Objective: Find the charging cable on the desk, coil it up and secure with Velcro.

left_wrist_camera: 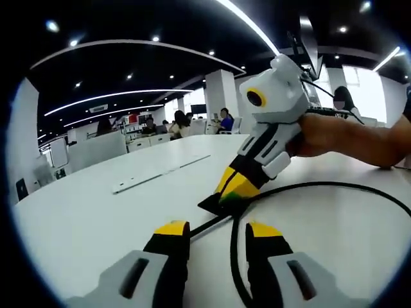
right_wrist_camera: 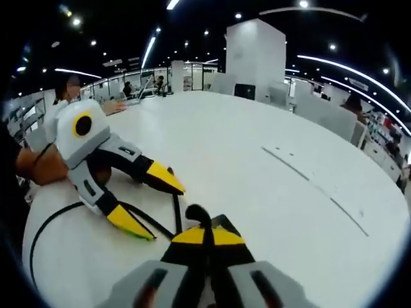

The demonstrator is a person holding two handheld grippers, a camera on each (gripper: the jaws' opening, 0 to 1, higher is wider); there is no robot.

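With the right gripper [left_wrist_camera: 236, 192] pinched on the thin black charging cable's [left_wrist_camera: 334, 187] flat black Velcro tab [left_wrist_camera: 215, 204] and the left gripper [left_wrist_camera: 217, 234] gaping beside it, a tug could slip the tab free across the smooth white desk [left_wrist_camera: 96, 212].

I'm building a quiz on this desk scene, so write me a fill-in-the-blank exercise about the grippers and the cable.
1. The thin black charging cable lies in a loop on the ____ round desk.
2. The right gripper has its yellow-tipped fingers ____ on the cable's flat black end piece.
3. The left gripper has its fingers ____, with the cable running between them.
4. The right gripper is held by a person's ____.

Missing words: white; shut; open; hand
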